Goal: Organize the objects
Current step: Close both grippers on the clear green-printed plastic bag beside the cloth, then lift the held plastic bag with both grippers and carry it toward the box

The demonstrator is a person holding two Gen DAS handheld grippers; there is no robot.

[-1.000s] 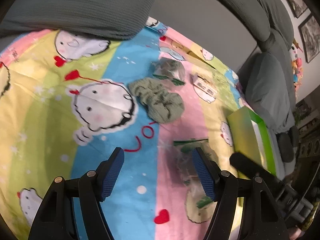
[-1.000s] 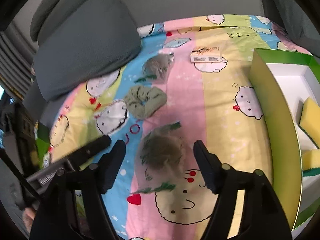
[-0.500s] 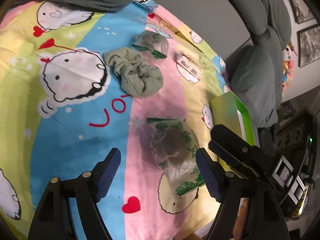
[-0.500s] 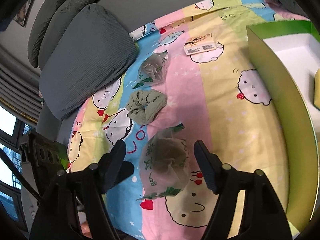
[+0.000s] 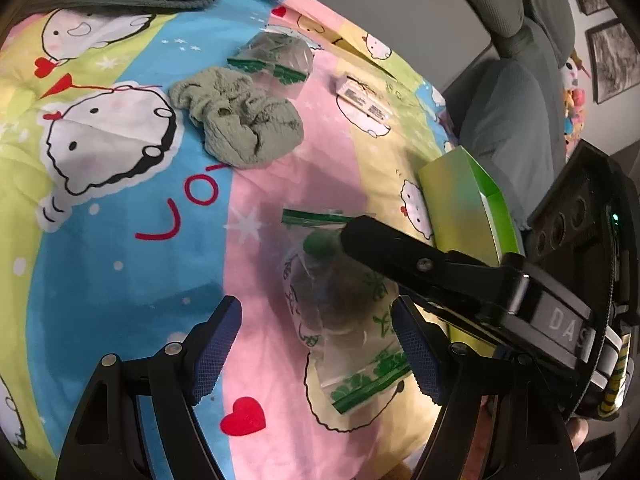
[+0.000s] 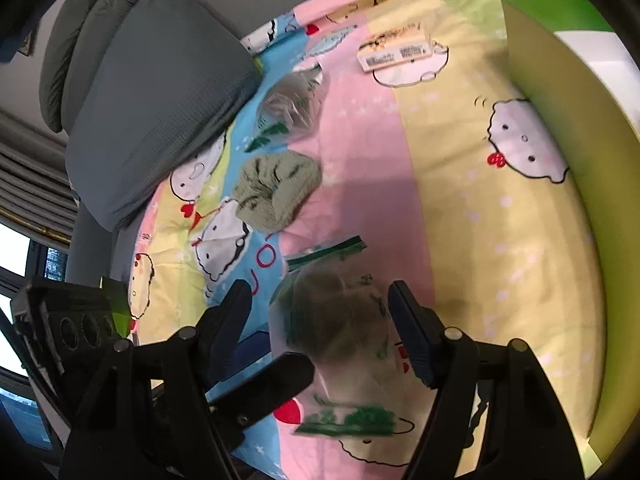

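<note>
A clear plastic bag [image 5: 340, 312] with green print and a dark bundle inside lies on the cartoon bedsheet [image 5: 120, 240]. My left gripper [image 5: 316, 344] is open just above it, and the bag lies between its blue pads without being pressed. My right gripper [image 6: 320, 328] is also open, straddling the same bag [image 6: 340, 320] from the other side. One black finger of the right gripper [image 5: 400, 256] crosses over the bag's top. Farther off lie a green scrunchie [image 5: 240, 124] and a second clear bag [image 5: 276, 56].
A green box [image 6: 560, 140] with a white inside stands at the right, close to the bag. A small labelled packet [image 6: 396, 52] lies near the sheet's far edge. A grey cushion [image 6: 152, 100] rests on the far left of the sheet.
Both grippers have come down and closed in on the near bag, which now looks larger. The right gripper's finger now reaches over the bag in the left wrist view.
</note>
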